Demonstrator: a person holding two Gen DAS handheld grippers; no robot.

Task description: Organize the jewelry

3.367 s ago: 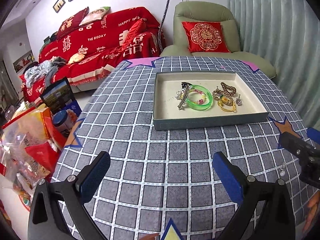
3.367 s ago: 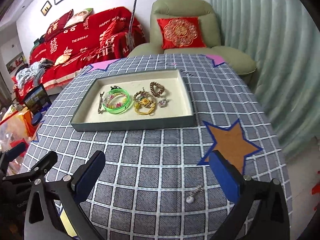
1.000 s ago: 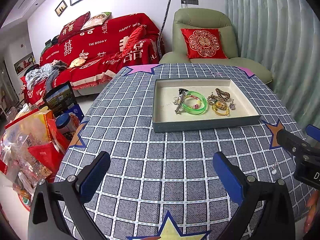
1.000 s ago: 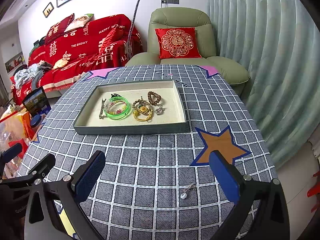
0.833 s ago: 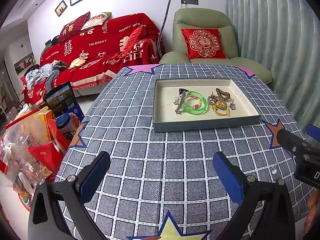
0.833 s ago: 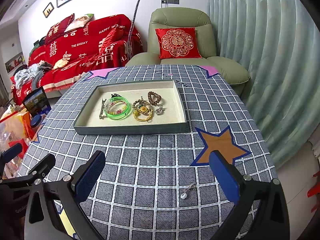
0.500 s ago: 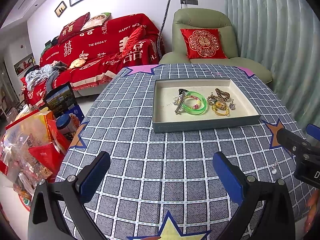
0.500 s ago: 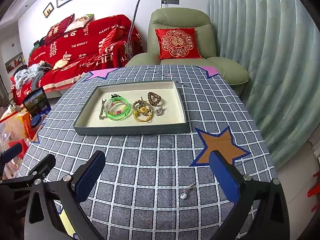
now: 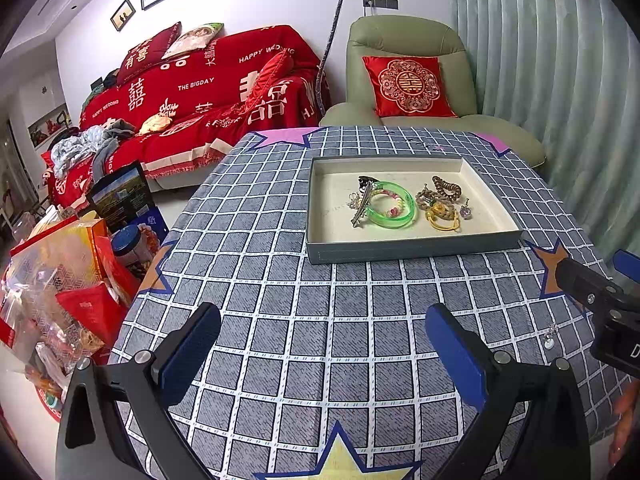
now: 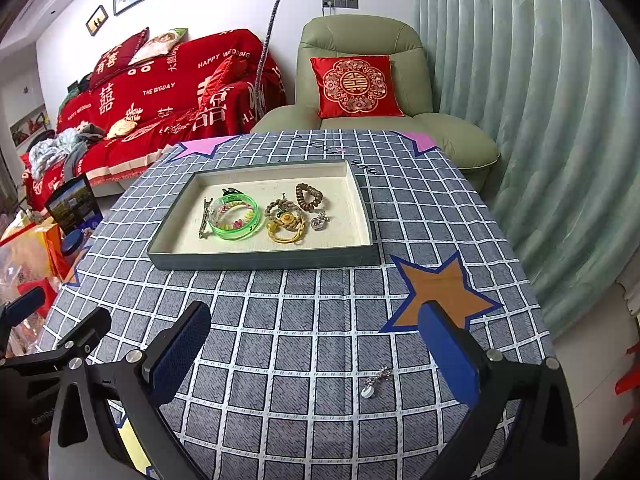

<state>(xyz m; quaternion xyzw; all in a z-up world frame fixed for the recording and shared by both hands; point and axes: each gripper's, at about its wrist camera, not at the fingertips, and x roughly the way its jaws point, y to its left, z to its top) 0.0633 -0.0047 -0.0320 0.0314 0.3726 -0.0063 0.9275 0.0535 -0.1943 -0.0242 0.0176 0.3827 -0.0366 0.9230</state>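
A shallow grey tray (image 9: 412, 249) (image 10: 264, 260) sits mid-table. It holds a green bangle (image 9: 391, 209) (image 10: 235, 216), a metal hair clip (image 9: 362, 205), a yellow hair tie (image 10: 285, 229), a brown coil tie (image 10: 309, 196) and a small silver charm (image 10: 319, 222). A silver earring (image 10: 374, 383) (image 9: 551, 336) lies loose on the cloth, near the table's right front. My left gripper (image 9: 320, 356) is open and empty above the front of the table. My right gripper (image 10: 316, 354) is open and empty, with the earring between its fingers' lines, nearer the right one.
The round table (image 10: 436, 220) has a grey checked cloth with star patches. A green armchair (image 10: 360, 92) and a red sofa (image 9: 192, 100) stand behind. Bags and boxes (image 9: 60, 280) crowd the floor at left. A curtain (image 10: 540, 120) hangs at right.
Since 3.4 s ago both grippers have drawn back and risen, so the tray looks smaller and farther. Over the last second nothing has visibly moved.
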